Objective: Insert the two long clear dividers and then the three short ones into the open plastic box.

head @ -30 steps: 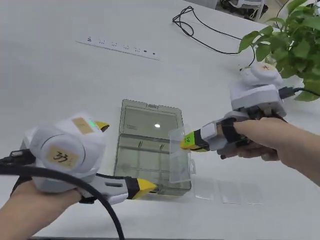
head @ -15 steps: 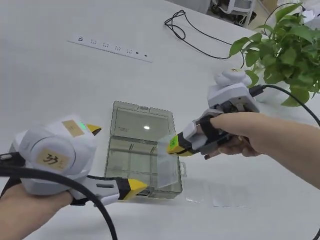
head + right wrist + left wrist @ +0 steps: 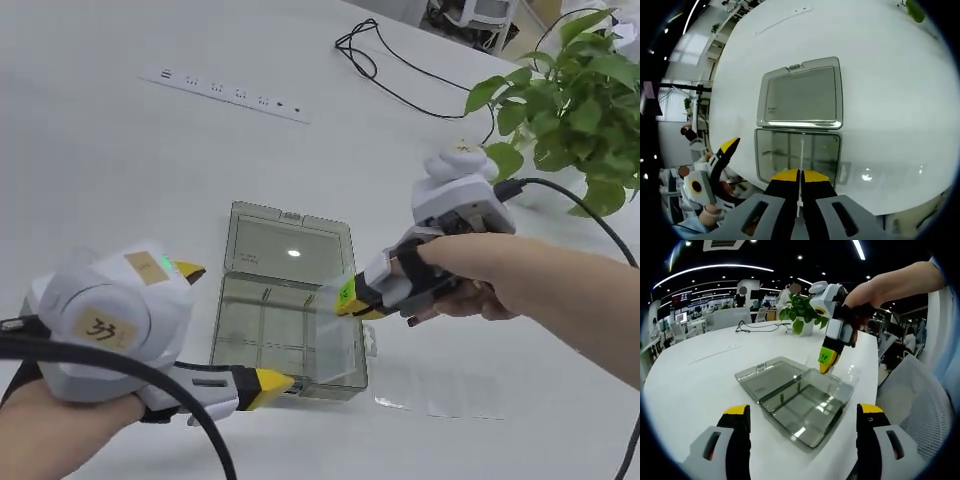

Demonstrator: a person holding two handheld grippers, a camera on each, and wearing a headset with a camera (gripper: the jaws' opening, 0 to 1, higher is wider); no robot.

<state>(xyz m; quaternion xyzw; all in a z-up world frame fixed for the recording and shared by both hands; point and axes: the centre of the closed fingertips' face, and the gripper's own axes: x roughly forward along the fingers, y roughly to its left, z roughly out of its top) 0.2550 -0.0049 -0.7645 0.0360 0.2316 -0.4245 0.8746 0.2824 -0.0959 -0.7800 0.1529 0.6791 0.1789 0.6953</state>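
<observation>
Pinched shut in the jaws of the right gripper (image 3: 800, 175): a clear divider (image 3: 340, 335), seen edge-on over the tray's middle in the right gripper view. On the left gripper (image 3: 802, 412), wide-open jaws holding nothing, at the near left corner of the open plastic box (image 3: 290, 392).

Compared with a second ago: divider lower and further left, off the box's right wall and in over the tray, bottom edge tilted down toward it. Probably lining up with a slot; not seated yet. Cannot tell whether any divider already stands inside.

More clear sheets (image 3: 440, 403) flat on the white desk (image 3: 120, 180), just right of the box. Further out: power strip (image 3: 225, 93) far left, black cable (image 3: 400, 75) far, potted plant (image 3: 570, 110) far right. Beyond, an open office under ceiling strip lights.
</observation>
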